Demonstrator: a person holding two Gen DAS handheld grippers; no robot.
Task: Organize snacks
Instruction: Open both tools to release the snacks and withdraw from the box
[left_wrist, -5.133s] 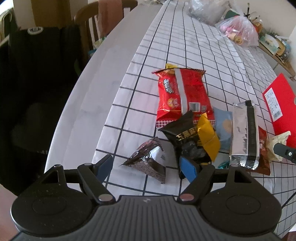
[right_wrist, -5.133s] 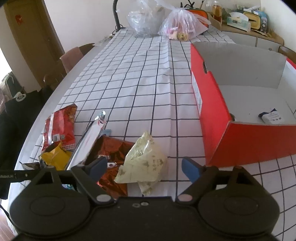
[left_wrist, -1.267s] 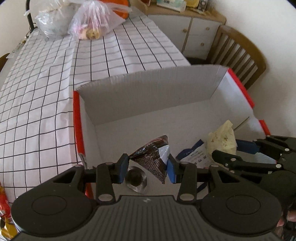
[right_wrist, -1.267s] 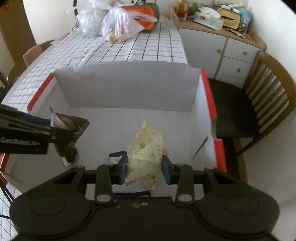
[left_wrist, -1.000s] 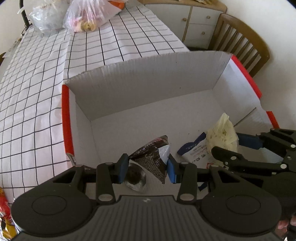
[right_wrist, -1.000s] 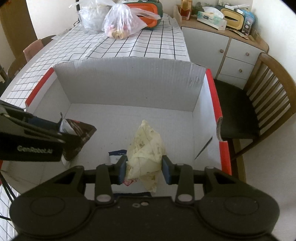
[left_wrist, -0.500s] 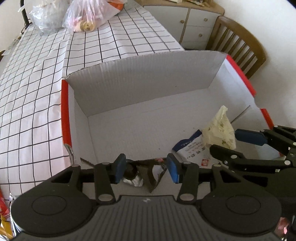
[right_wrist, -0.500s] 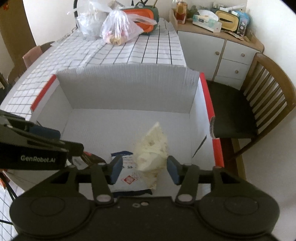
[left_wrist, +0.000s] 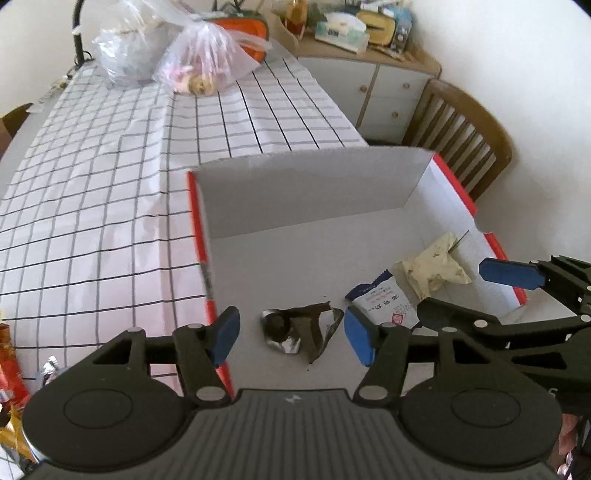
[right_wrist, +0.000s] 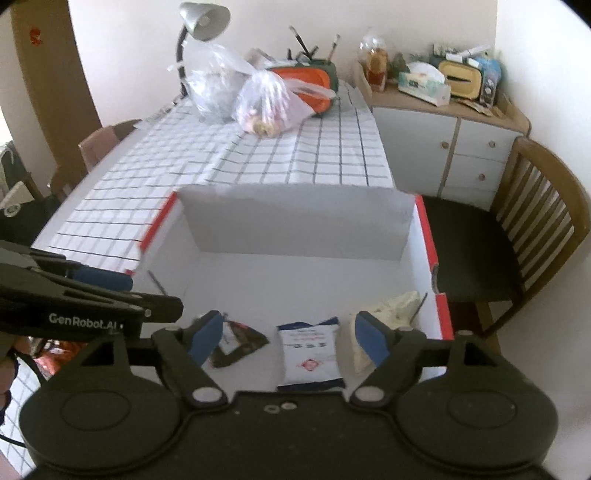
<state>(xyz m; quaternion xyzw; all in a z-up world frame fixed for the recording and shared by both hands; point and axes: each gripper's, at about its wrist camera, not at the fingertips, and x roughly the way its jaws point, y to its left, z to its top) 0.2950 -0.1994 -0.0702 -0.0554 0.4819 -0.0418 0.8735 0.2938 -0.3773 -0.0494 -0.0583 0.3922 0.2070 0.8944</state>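
Snacks are gathered in the red box (left_wrist: 199, 221) at the bench's corner: dark packet (left_wrist: 306, 328), white pouch (left_wrist: 384, 299), pale packet (left_wrist: 432, 266). Left gripper (left_wrist: 291, 336) and right gripper (right_wrist: 288, 338) are held above, jaws spread, nothing gripped.

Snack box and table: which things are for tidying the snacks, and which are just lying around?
For the job:
box
brown packet
white-and-blue packet
yellow packet
left tool
right tool

Just lying about:
plastic bags
lamp
chair
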